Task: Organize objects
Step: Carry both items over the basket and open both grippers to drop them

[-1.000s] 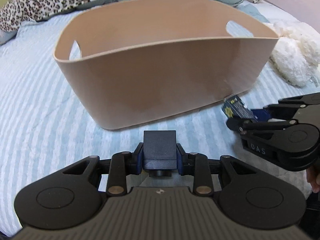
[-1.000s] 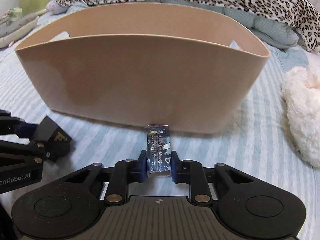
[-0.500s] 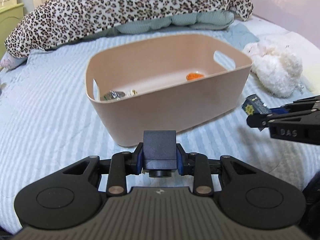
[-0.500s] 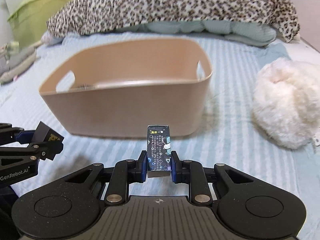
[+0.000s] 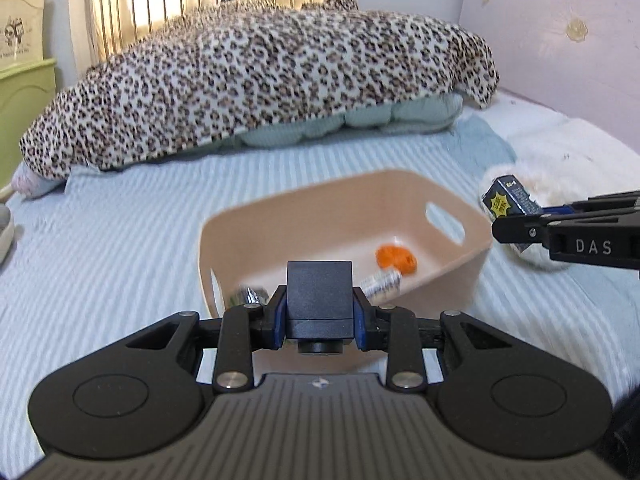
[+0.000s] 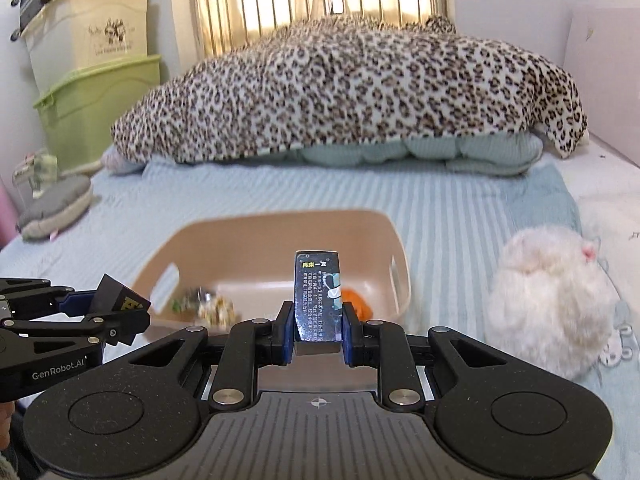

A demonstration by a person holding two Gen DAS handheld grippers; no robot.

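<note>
A beige plastic bin (image 5: 448,280) (image 6: 280,224) with cut-out handles sits on the striped bed. Inside lie an orange item (image 5: 396,258) (image 6: 360,300), a silvery packet (image 5: 382,284) and a blurred mixed packet (image 6: 208,304). My left gripper (image 5: 320,322) is shut on a black box (image 5: 319,300), held above the bin's near rim; the box also shows in the right wrist view (image 6: 120,302). My right gripper (image 6: 317,336) is shut on a dark printed box (image 6: 317,298), held above the bin; that box also shows in the left wrist view (image 5: 506,200).
A white plush toy (image 6: 552,304) lies right of the bin. A leopard-print blanket (image 5: 260,80) over a teal quilt (image 6: 420,152) fills the far end of the bed. Green and cream storage boxes (image 6: 92,88) stand at the left, with a grey slipper (image 6: 56,208).
Both grippers have risen with their boxes, from level with the bin's side wall to above its rim. The bin's inside has come into view.
</note>
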